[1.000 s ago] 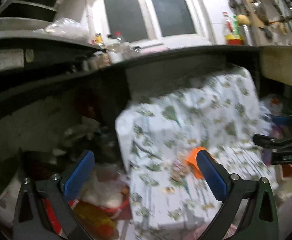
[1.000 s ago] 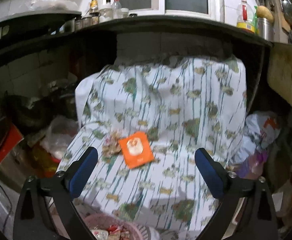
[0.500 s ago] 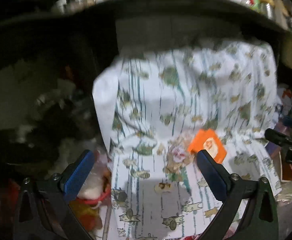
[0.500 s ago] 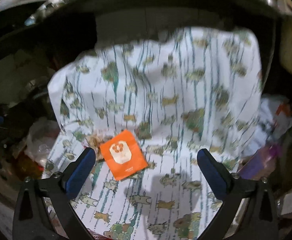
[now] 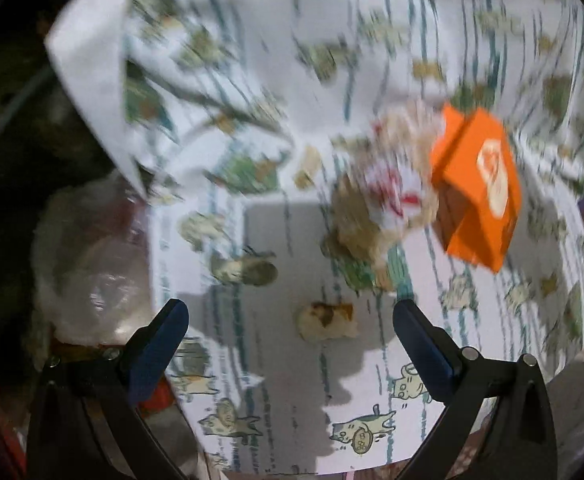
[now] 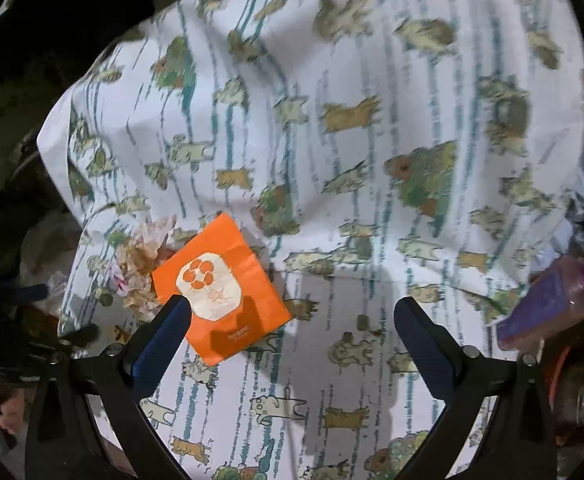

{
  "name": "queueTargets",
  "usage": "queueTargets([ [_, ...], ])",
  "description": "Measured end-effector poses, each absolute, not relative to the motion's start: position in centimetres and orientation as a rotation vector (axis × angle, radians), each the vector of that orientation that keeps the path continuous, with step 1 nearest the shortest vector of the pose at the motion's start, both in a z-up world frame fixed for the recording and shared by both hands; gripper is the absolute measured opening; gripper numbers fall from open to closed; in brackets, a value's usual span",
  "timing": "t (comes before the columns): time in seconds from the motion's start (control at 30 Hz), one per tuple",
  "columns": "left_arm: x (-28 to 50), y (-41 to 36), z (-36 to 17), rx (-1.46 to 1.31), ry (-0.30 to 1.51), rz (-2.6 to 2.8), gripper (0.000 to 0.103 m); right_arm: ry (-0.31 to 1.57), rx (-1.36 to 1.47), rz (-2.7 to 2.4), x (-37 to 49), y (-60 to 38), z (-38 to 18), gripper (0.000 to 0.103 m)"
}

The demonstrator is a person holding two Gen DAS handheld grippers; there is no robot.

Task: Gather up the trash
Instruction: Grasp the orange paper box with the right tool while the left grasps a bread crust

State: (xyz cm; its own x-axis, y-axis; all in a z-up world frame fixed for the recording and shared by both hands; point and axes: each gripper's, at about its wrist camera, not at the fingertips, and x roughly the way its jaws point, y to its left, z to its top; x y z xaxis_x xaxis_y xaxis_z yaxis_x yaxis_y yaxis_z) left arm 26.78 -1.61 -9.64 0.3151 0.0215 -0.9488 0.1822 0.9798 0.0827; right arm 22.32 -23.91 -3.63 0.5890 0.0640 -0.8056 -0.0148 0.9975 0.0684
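An orange paper bag (image 6: 222, 288) with a white logo lies on a chair covered in a white animal-print cloth (image 6: 331, 140). A crumpled beige and red wrapper (image 6: 144, 264) lies just left of it. In the left wrist view the orange paper bag (image 5: 475, 188) is at upper right and the crumpled wrapper (image 5: 379, 200) is above centre. My left gripper (image 5: 290, 318) is open and empty, below the wrapper. My right gripper (image 6: 292, 320) is open and empty, its left finger over the bag's lower edge.
A clear plastic bag (image 5: 92, 264) sits on the floor left of the chair. A purple plastic item (image 6: 547, 300) lies to the chair's right. Dark cluttered shelving surrounds the chair. The left wrist view is motion-blurred.
Both grippers have moved down and closer to the chair seat. The wrapper and orange bag appear larger. Both stay open.
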Motion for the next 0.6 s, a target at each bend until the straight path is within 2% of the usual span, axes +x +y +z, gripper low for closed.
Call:
queueTargets([
  [0.1,27.4,-2.1,-11.1,0.189,1.274,-0.132,0.099,0.971,0.026,0.041,23.0,-23.6,-4.5,0.1],
  [0.17,27.9,-2.3,-11.8,0.164,1.298,-0.149,0.08,0.986,0.019,0.038,23.5,-23.6,-4.8,0.099],
  [0.3,28.6,-2.8,-13.6,0.141,1.37,-0.171,0.067,1.014,0.038,0.046,24.3,-23.6,-5.2,0.098],
  [0.43,29.0,-2.8,-15.4,0.193,1.417,-0.115,0.066,1.018,0.027,0.079,24.5,-23.0,-5.2,0.098],
  [0.6,29.2,-1.9,-16.2,0.129,1.442,-0.116,0.065,1.029,-0.012,0.121,24.4,-21.6,-5.8,0.098],
])
